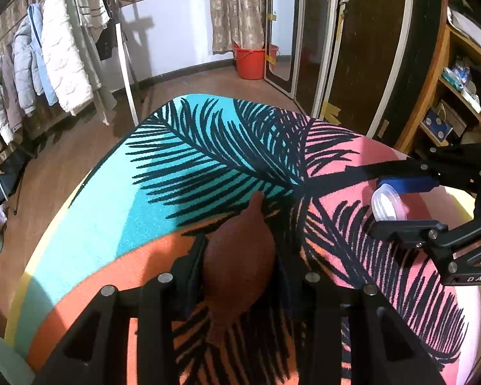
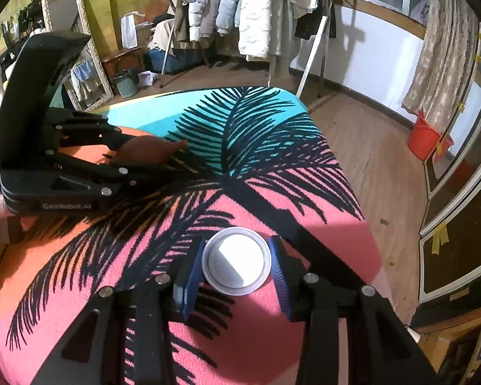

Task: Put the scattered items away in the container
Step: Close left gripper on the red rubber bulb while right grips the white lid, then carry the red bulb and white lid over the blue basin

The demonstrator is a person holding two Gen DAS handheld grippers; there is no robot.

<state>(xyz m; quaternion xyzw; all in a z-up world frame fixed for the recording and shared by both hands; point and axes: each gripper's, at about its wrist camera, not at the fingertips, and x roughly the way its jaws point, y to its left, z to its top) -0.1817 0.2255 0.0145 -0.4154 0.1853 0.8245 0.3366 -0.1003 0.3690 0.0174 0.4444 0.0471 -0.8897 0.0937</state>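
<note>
Your left gripper [image 1: 240, 253] is clamped on the brown rubber bulb [image 1: 239, 256], its pointed tip aimed away from you over the palm-leaf mat [image 1: 182, 160] covering the table. Your right gripper [image 2: 237, 266] pinches the clear round lid [image 2: 236, 260], blue pads [image 2: 189, 276] touching both edges, just above the mat's pink part.

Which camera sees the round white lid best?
The right wrist view: the white lid sits whole between the right gripper fingers. The left wrist view shows it small, tilted, near the edge.
</note>
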